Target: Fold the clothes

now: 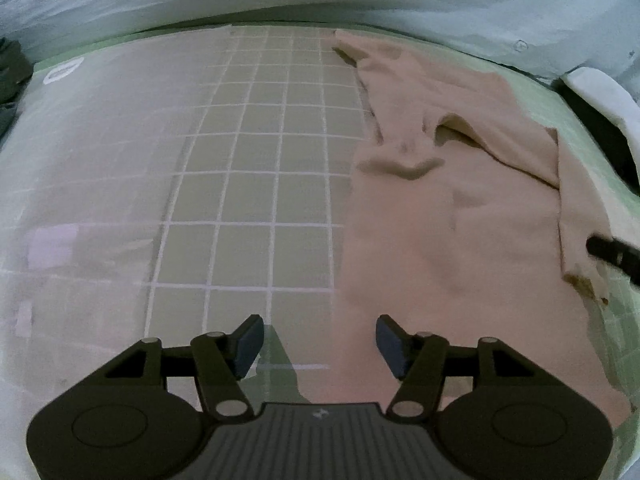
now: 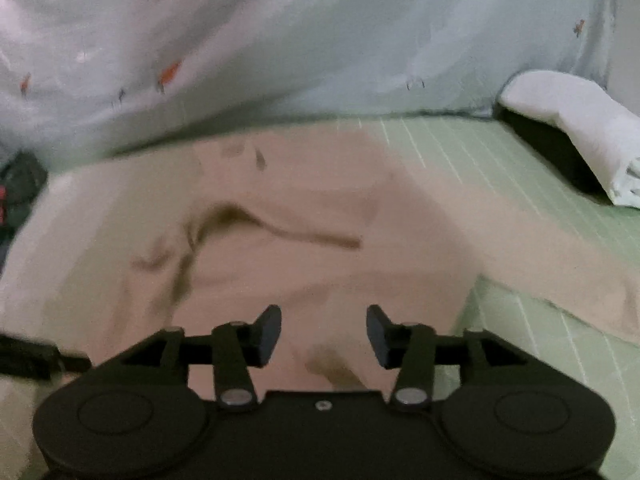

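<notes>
A beige garment (image 1: 460, 208) lies crumpled on the right half of a green gridded mat (image 1: 256, 184). My left gripper (image 1: 320, 344) is open and empty, low over the garment's near left edge. In the right wrist view the same garment (image 2: 300, 240) fills the middle, wrinkled, with a dark fold across it. My right gripper (image 2: 324, 336) is open and empty just above the cloth. The right gripper's black finger shows in the left wrist view (image 1: 612, 254) at the garment's right edge.
A pale blue patterned sheet (image 2: 320, 40) hangs behind the mat. A white folded cloth on a dark object (image 2: 580, 132) sits at the far right. A dark item (image 2: 20, 188) lies at the left edge. Bare green mat (image 2: 540, 320) lies right of the garment.
</notes>
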`<action>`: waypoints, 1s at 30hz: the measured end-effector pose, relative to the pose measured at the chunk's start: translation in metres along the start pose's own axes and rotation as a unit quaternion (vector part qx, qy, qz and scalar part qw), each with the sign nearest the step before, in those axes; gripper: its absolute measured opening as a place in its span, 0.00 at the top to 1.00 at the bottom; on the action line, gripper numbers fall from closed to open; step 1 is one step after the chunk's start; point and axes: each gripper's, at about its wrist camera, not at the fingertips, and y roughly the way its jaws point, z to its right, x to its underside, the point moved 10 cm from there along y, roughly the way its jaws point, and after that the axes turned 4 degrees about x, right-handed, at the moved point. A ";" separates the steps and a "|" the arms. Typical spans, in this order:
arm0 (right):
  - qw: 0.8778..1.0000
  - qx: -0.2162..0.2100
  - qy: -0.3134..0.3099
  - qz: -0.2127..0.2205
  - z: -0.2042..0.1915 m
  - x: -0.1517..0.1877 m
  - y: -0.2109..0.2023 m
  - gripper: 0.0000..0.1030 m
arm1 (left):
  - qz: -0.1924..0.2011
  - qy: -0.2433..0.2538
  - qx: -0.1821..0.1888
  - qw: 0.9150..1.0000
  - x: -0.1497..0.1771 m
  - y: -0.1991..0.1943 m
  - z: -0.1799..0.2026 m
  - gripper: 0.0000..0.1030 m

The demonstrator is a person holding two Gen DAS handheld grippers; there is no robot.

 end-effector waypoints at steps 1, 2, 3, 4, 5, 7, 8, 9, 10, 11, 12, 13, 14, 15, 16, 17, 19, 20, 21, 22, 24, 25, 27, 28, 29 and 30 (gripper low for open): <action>1.000 -0.010 0.016 0.001 -0.003 -0.005 0.004 0.49 | 0.000 -0.001 -0.001 1.000 -0.003 0.001 -0.001 0.39; 0.999 -0.020 0.033 0.001 -0.005 -0.009 0.008 0.49 | 0.000 -0.002 -0.002 1.000 -0.005 0.002 -0.002 0.39; 0.998 -0.034 0.054 -0.003 -0.006 -0.012 0.014 0.49 | 0.000 -0.002 -0.001 1.000 -0.010 0.004 -0.001 0.39; 0.996 -0.048 0.078 -0.010 -0.008 -0.014 0.021 0.49 | 0.001 -0.002 -0.001 1.000 -0.014 0.007 0.000 0.38; 0.993 -0.061 0.100 -0.018 -0.011 -0.015 0.027 0.53 | 0.001 -0.001 0.000 1.000 -0.019 0.009 0.001 0.38; 0.985 -0.092 0.143 -0.037 -0.016 -0.018 0.044 0.62 | 0.002 -0.001 0.001 1.000 -0.027 0.014 0.002 0.37; 0.981 -0.107 0.155 -0.046 -0.020 -0.021 0.055 0.68 | 0.003 0.000 0.002 1.000 -0.032 0.016 0.003 0.36; 0.977 -0.122 0.166 -0.056 -0.025 -0.023 0.065 0.70 | 0.003 -0.001 0.001 1.000 -0.036 0.020 0.004 0.36; 0.973 -0.136 0.176 -0.065 -0.029 -0.025 0.074 0.72 | 0.002 -0.003 0.000 1.000 -0.041 0.024 0.005 0.35; 0.969 -0.149 0.185 -0.073 -0.034 -0.027 0.084 0.73 | 0.000 -0.006 -0.001 1.000 -0.045 0.027 0.006 0.35; 0.964 -0.161 0.194 -0.081 -0.040 -0.030 0.093 0.73 | -0.001 -0.009 -0.001 1.000 -0.050 0.031 0.006 0.35; 0.958 -0.174 0.209 -0.089 -0.044 -0.033 0.102 0.73 | -0.002 -0.014 0.000 1.000 -0.054 0.036 0.008 0.35; 0.952 -0.187 0.223 -0.097 -0.049 -0.036 0.111 0.73 | -0.001 -0.018 -0.002 1.000 -0.058 0.039 0.008 0.33; 0.946 -0.198 0.236 -0.103 -0.053 -0.038 0.118 0.73 | 0.001 -0.020 -0.004 1.000 -0.061 0.041 0.009 0.32; 0.941 -0.207 0.246 -0.105 -0.056 -0.042 0.124 0.72 | 0.002 -0.020 -0.008 1.000 -0.064 0.043 0.011 0.31; 0.937 -0.215 0.254 -0.108 -0.059 -0.046 0.131 0.72 | 0.003 -0.021 -0.011 1.000 -0.067 0.046 0.012 0.30; 0.934 -0.223 0.257 -0.109 -0.064 -0.052 0.139 0.72 | 0.005 -0.013 -0.021 1.000 -0.068 0.048 0.015 0.26; 0.934 -0.223 0.254 -0.112 -0.066 -0.055 0.144 0.72 | 0.006 -0.009 -0.026 1.000 -0.068 0.050 0.017 0.25; 0.935 -0.224 0.250 -0.114 -0.068 -0.058 0.148 0.74 | 0.007 -0.005 -0.030 1.000 -0.069 0.051 0.018 0.24; 0.938 -0.222 0.239 -0.118 -0.070 -0.060 0.152 0.88 | 0.008 -0.004 -0.032 0.999 -0.069 0.052 0.018 0.23; 0.950 -0.206 0.209 -0.102 -0.068 -0.068 0.155 0.96 | 0.010 -0.004 -0.033 0.999 -0.069 0.052 0.018 0.23; 0.956 -0.198 0.197 -0.089 -0.065 -0.073 0.155 0.96 | 0.010 -0.003 -0.033 0.999 -0.069 0.052 0.018 0.23; 0.955 -0.191 0.214 -0.078 -0.054 -0.080 0.158 0.96 | 0.011 0.000 -0.032 0.999 -0.068 0.052 0.017 0.23; 0.955 -0.191 0.211 -0.082 -0.054 -0.078 0.161 0.96 | 0.012 0.001 -0.032 0.999 -0.068 0.052 0.017 0.23; 0.956 -0.189 0.205 -0.085 -0.055 -0.076 0.163 0.96 | 0.014 0.003 -0.033 0.999 -0.068 0.052 0.017 0.23; 0.961 -0.184 0.189 -0.083 -0.056 -0.075 0.164 0.96 | 0.015 0.002 -0.032 0.999 -0.068 0.052 0.016 0.22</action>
